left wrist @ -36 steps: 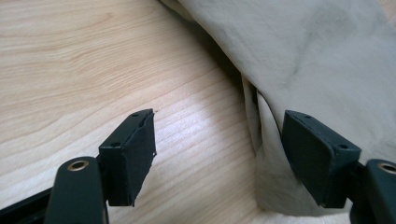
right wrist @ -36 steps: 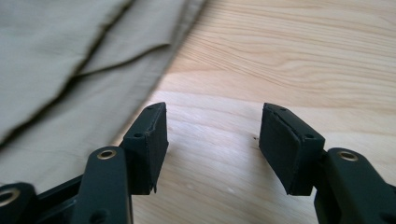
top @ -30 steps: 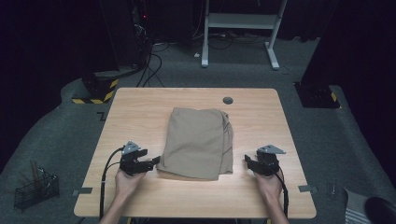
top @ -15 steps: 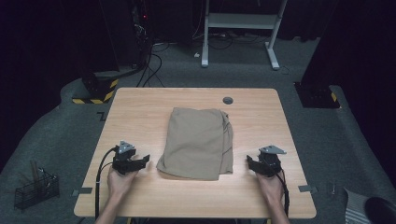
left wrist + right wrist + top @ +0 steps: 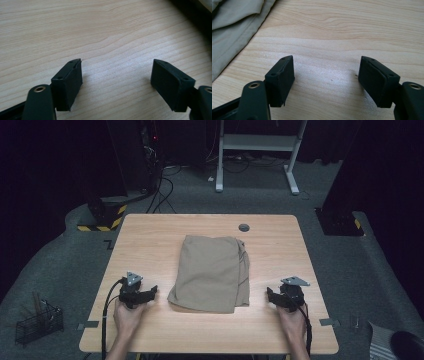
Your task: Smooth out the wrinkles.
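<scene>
A folded cloth [image 5: 212, 272] is seen in the middle of the table [image 5: 150, 235], its long axis running away from the person, its near edge roughly level with the two grippers. The left gripper [image 5: 151, 291] is held just off the cloth's near left corner, the right gripper [image 5: 270, 294] off its near right corner, neither touching it. Both are pointed inward, so the cloth lies between them.

In the left gripper view the jaws are seen apart with bare wood between them; they have just been opened a little further. In the right gripper view the jaws are likewise spread, having just been widened, with nothing between them, and the cloth [image 5: 234, 27] is seen up and to the left of the left jaw.

The two gaps are judged about equal, so neither hand is clearly nearer. Any next grasp is judged to call for an inward move towards the near corners.
</scene>
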Tool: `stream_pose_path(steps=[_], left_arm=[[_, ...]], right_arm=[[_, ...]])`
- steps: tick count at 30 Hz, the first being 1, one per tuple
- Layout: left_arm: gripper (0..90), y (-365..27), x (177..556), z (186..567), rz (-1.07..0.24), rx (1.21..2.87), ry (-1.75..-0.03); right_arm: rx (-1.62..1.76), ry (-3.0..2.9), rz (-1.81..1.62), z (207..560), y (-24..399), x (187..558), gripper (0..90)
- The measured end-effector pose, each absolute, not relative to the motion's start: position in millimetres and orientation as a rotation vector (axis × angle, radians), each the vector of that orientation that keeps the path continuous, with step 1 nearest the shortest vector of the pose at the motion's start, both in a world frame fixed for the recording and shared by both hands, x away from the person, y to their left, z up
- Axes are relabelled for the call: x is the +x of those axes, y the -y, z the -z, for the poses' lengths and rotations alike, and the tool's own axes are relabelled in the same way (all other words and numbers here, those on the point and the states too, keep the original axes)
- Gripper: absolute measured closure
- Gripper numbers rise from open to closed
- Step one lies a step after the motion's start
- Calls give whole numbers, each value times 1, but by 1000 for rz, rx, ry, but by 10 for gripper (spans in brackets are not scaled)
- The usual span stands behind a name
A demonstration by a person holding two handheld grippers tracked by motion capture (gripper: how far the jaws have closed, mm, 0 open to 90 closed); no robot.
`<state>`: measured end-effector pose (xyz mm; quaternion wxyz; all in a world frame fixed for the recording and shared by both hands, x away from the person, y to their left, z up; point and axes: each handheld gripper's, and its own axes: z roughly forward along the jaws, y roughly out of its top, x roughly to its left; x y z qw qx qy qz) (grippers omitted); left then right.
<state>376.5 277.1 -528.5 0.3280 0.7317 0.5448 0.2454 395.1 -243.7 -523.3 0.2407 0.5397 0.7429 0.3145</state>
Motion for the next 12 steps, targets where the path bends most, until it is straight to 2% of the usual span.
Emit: stream_pose_path(steps=[12], left_arm=[[248, -277, 376, 529, -640, 1919, -1421]], right_arm=[[1474, -2035, -864, 523, 244, 395, 292]])
